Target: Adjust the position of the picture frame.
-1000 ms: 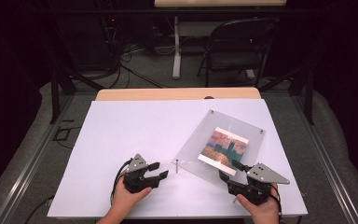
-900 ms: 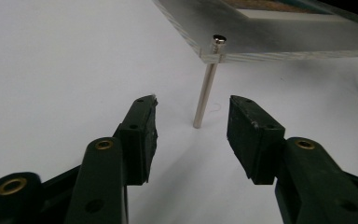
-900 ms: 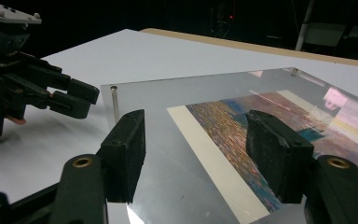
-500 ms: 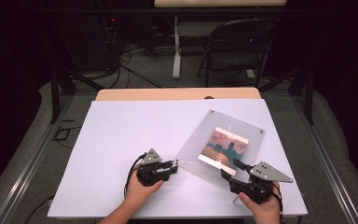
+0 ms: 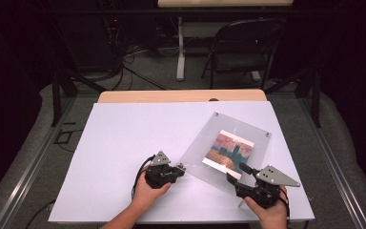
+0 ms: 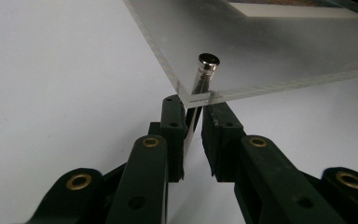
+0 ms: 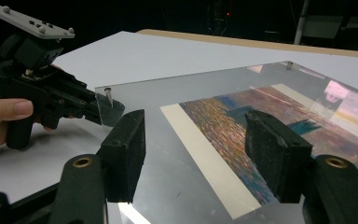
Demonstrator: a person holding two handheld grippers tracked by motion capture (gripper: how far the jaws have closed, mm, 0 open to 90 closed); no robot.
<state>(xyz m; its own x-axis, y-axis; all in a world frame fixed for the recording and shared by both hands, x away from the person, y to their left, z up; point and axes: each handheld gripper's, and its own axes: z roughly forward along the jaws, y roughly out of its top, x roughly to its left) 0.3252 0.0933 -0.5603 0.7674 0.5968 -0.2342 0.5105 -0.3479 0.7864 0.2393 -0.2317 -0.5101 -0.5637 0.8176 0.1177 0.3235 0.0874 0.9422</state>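
A clear acrylic picture frame (image 5: 228, 145) lies askew on the right half of the white table (image 5: 124, 143), a printed picture (image 5: 228, 150) of a sunset scene sandwiched between its two plates and a metal standoff at each corner. The left gripper (image 6: 193, 123) has come to the frame's near-left corner, and its jaws have just been closing: in the left gripper view they stand almost together on either side of the slim shaft of the corner standoff pin (image 6: 204, 74) just under the plate's edge, seemingly pinching it, though a thin gap still shows on the left side and I cannot be sure both pads press. The right gripper (image 7: 196, 140) rests at the frame's near edge with its jaws spread wide over the plate, one to each side of the picture's white border, gripping nothing that I can see; its role looks like steadying the frame. The step in hand, as I judge it, is taking hold of that corner pin to unscrew or pull it so the frame can be opened. The next move calls for a firm pinch and a careful twist or straight pull along the pin's axis while the right side keeps the slick plate from sliding
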